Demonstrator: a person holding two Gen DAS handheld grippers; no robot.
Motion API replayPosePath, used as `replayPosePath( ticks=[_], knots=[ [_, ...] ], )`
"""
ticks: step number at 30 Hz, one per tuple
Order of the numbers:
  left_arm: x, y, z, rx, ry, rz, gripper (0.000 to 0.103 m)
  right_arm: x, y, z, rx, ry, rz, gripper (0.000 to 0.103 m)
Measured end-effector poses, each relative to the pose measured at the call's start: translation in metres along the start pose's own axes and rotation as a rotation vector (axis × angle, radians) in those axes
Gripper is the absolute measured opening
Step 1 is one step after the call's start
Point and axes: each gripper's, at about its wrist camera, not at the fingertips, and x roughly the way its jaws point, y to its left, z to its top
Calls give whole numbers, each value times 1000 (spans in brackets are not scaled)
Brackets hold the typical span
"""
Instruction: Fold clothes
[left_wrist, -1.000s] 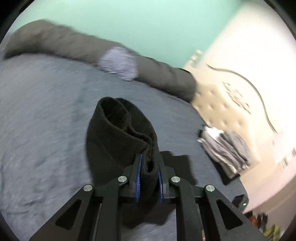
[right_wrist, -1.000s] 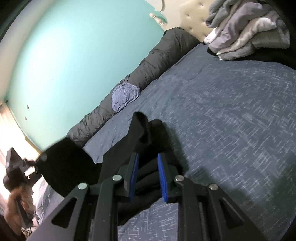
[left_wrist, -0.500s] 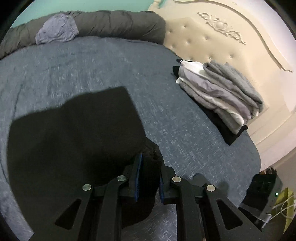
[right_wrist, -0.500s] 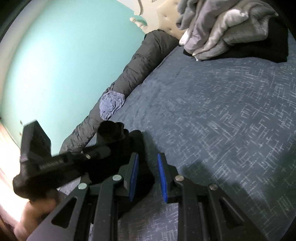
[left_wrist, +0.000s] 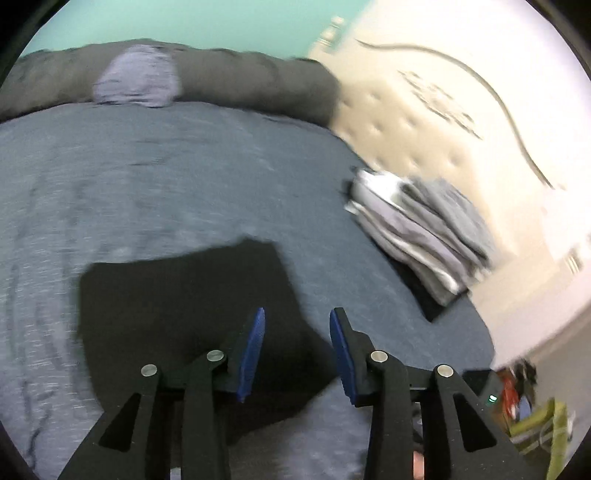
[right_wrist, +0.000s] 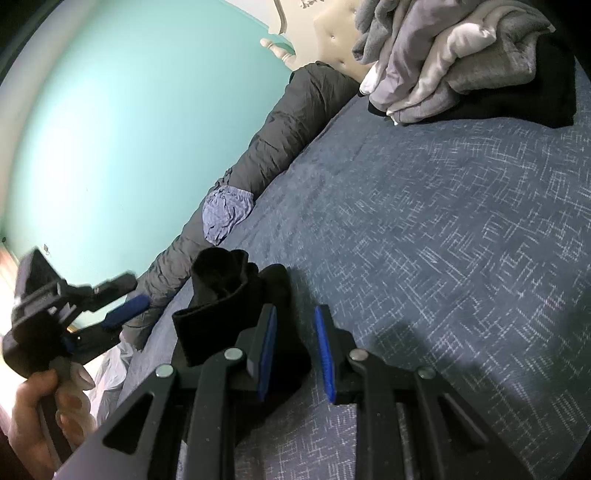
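A black garment (left_wrist: 177, 302) lies folded on the blue-grey bed cover (left_wrist: 184, 177). In the left wrist view my left gripper (left_wrist: 298, 312) hovers over its near right part. The jaws are opening, and no cloth sits between the blue pads. In the right wrist view the garment (right_wrist: 221, 295) has one fold standing up just left of my right gripper (right_wrist: 295, 310). That gripper's jaws stand a narrow gap apart with only bed cover showing between them. The left gripper (right_wrist: 110, 306) appears there at the far left, held by a hand (right_wrist: 40, 417).
A stack of folded grey and white clothes (left_wrist: 417, 229) on a black piece lies by the cream tufted headboard (left_wrist: 424, 110). A long grey bolster (left_wrist: 240, 81) with a lilac cloth (left_wrist: 136, 79) on it runs along the teal wall. Clutter (left_wrist: 532, 417) sits beyond the bed's right edge.
My left gripper has let go of the black garment and opened, and the garment now lies flat on the bed. The right gripper has hardly moved.
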Motion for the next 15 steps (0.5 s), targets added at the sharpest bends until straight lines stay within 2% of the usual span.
replayPosePath(
  ticks=[4,6,11,15],
  knots=[
    [10,38,-13,-13,45,106,40,2,8,2,-21,0,14,22],
    [21,49,-24,-14,71,130,40,2,12,2,-41,-2,18,22],
    [58,56,-49,-3,132,140,40,5,18,3,-69,9,22,22],
    [50,54,-47,14,105,114,42,3,30,5,-118,12,39,22]
  ],
)
